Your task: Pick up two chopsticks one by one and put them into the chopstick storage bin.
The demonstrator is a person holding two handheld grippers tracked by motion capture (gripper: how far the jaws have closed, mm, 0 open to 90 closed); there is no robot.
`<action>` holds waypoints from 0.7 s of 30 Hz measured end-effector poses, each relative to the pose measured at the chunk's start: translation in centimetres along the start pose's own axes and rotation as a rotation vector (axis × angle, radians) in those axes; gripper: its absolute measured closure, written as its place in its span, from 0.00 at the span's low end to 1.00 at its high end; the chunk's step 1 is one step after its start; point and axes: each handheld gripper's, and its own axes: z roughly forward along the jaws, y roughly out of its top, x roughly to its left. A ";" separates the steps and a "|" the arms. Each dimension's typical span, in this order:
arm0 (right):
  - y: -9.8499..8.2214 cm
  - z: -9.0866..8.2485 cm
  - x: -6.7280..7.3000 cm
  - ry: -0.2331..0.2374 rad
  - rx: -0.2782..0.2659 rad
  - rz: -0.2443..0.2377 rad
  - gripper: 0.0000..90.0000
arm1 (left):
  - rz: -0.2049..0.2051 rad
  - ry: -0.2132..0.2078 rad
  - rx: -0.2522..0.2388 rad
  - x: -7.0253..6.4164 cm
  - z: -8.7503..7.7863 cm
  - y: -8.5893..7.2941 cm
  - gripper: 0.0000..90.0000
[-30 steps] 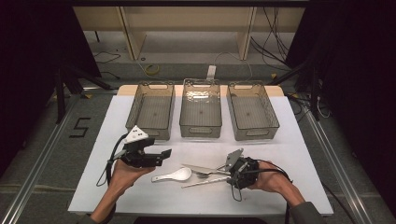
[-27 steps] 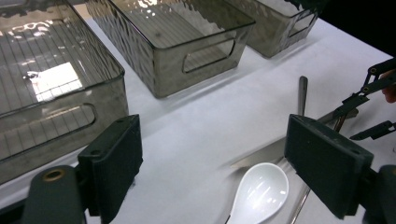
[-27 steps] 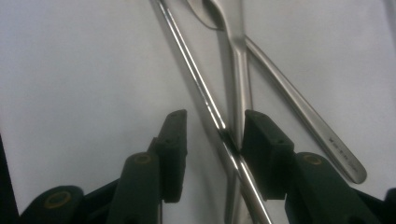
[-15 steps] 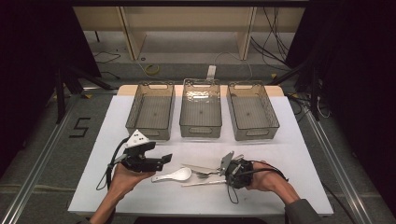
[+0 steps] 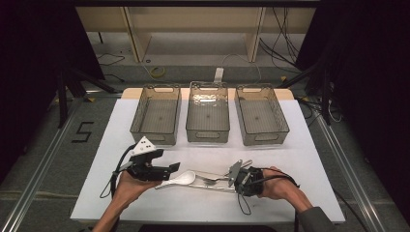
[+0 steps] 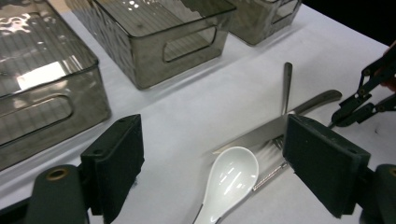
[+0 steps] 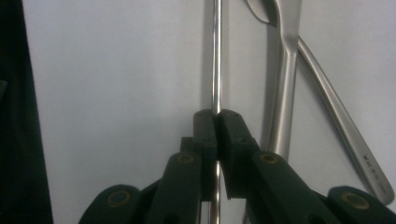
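Two grippers: our left gripper [image 6: 212,163] is wide open over the white spoon [image 6: 229,179]. Our right gripper [image 7: 216,122] pinches a thin metal rod [image 7: 216,56]

thin rod [image 7: 215,56]: both ends cut off | spoon [image 6: 229,179]: handle cut by bottom edge

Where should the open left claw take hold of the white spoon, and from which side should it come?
Probably by the handle. The white spoon lies flat on the table, bowl up; the bowl is wide and smooth and touches the metal cutlery. In the high view its handle runs toward the left claw, so coming down from above, jaws across the narrow handle, seems safest.
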 end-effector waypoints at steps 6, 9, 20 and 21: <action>-0.2 -1.4 0.3 -0.014 -0.022 -0.012 0.96 | 0.066 -0.060 0.056 -1.5 1.0 0.0 0.23; -0.2 -2.3 0.4 -0.017 -0.044 -0.010 0.96 | 0.094 -0.102 0.081 -2.6 1.7 0.1 0.23; 1.1 -3.4 0.9 -0.035 -0.077 -0.036 0.96 | 0.250 -0.201 0.225 -6.8 5.4 1.6 0.25; 1.1 -3.4 0.9 -0.042 -0.079 -0.045 0.96 | 0.269 -0.202 0.232 -7.1 5.6 1.6 0.25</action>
